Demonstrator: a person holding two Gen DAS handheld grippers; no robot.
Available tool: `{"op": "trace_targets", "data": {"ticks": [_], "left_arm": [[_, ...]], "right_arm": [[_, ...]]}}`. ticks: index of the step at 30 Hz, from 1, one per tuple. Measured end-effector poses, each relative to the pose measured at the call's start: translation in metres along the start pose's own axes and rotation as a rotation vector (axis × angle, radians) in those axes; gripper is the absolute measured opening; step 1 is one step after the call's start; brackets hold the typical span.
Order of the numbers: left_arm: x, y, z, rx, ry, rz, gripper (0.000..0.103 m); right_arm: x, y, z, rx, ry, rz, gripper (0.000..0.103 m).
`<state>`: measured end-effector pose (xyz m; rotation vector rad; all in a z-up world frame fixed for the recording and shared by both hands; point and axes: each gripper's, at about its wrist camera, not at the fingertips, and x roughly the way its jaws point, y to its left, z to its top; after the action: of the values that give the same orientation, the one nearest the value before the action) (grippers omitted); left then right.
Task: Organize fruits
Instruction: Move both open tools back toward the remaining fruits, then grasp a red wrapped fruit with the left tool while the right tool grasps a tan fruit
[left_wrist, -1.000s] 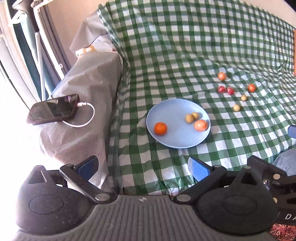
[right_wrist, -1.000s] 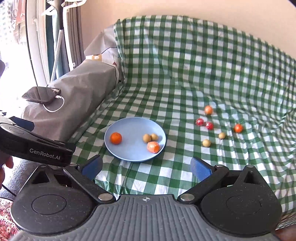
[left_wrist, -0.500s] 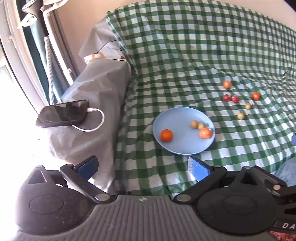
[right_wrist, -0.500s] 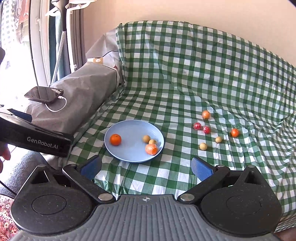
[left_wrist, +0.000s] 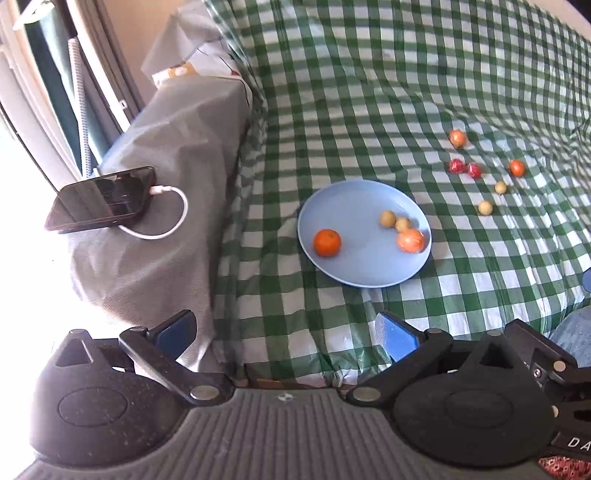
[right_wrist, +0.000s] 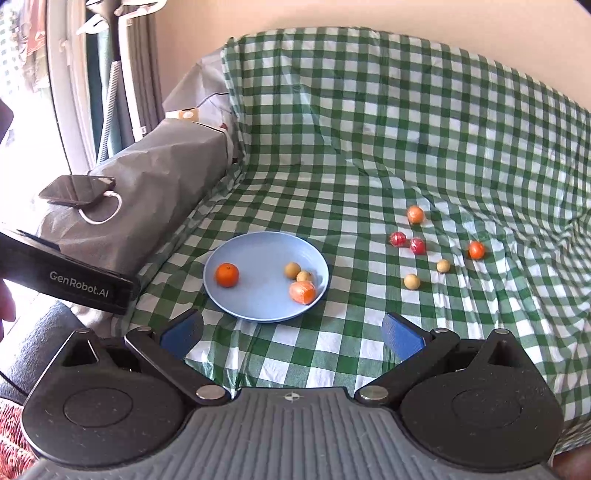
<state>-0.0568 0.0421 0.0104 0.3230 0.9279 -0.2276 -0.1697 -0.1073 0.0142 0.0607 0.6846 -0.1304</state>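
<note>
Green-and-white checked cloth (right_wrist: 369, 155) covers the surface, and on it sits a blue plate (right_wrist: 258, 310) holding 4 fruits — an orange (right_wrist: 226, 274), 2 small tan ones and a wrapped orange one (right_wrist: 302, 292). 6 more fruits (right_wrist: 417, 245) lie loose on the cloth to the plate's right, well apart from it. Both the left gripper (left_wrist: 284, 334) and the right gripper (right_wrist: 291, 332) are spread wide and grasp nothing — each hangs near the cloth's front edge, short of the plate.
</note>
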Motion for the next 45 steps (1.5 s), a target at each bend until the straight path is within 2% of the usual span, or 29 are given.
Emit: {"op": "trace_targets", "data": {"ticks": [6,9,13,17,20,23,27,32,34,36,39,40,41,42,43,45], "left_arm": [[0.022,-0.031,0.029,0.070,0.048,-0.055,0.103],[0.034,-0.046,0.049,0.064,0.035,-0.128,0.103],[0.062,-0.083,0.092,0.109,0.035,-0.162,0.103],[0.109,-0.140,0.135,0.232,0.014,-0.183,0.103],[0.148,-0.186,0.158,0.321,-0.053,-0.196,0.103],[0.196,-0.227,0.185,0.349,-0.051,-0.244,0.103],[0.256,-0.267,0.209,0.349,-0.031,-0.234,0.103],[0.309,-0.294,0.223,0.385,0.004,-0.240,0.103],[0.320,-0.300,0.225,0.403,-0.001,-0.207,0.103],[0.323,-0.301,0.225,0.415,-0.026,-0.205,0.103],[0.319,-0.302,0.225,0.458,-0.060,-0.204,0.102],[0.315,-0.301,0.225,0.462,-0.081,-0.217,0.088],[0.312,-0.299,0.224,0.466,-0.079,-0.244,0.067],[0.310,-0.300,0.225,0.474,-0.035,-0.276,0.032],[0.305,-0.297,0.226,0.454,-0.007,-0.284,0.031],[0.288,-0.290,0.223,0.435,-0.033,-0.286,0.031]], "right_arm": [[0.021,-0.025,0.000,0.081,0.014,-0.026,0.102],[0.032,-0.048,0.001,0.132,-0.001,-0.081,0.102],[0.057,-0.093,0.002,0.202,-0.027,-0.177,0.102],[0.104,-0.148,0.001,0.263,-0.050,-0.279,0.102],[0.149,-0.186,0.001,0.304,-0.077,-0.317,0.102],[0.200,-0.217,0.002,0.299,-0.078,-0.355,0.102],[0.259,-0.247,0.004,0.306,-0.054,-0.328,0.102],[0.306,-0.262,0.001,0.267,-0.023,-0.317,0.102],[0.317,-0.263,-0.001,0.243,0.001,-0.325,0.100],[0.317,-0.262,-0.002,0.248,-0.015,-0.328,0.100],[0.316,-0.260,-0.002,0.228,-0.026,-0.313,0.090],[0.314,-0.260,-0.002,0.229,-0.031,-0.305,0.083],[0.313,-0.260,-0.002,0.230,-0.038,-0.296,0.075],[0.312,-0.260,-0.001,0.224,-0.050,-0.280,0.048],[0.310,-0.260,0.000,0.220,-0.058,-0.268,0.027],[0.304,-0.263,-0.001,0.248,-0.067,-0.254,0.027]]}}
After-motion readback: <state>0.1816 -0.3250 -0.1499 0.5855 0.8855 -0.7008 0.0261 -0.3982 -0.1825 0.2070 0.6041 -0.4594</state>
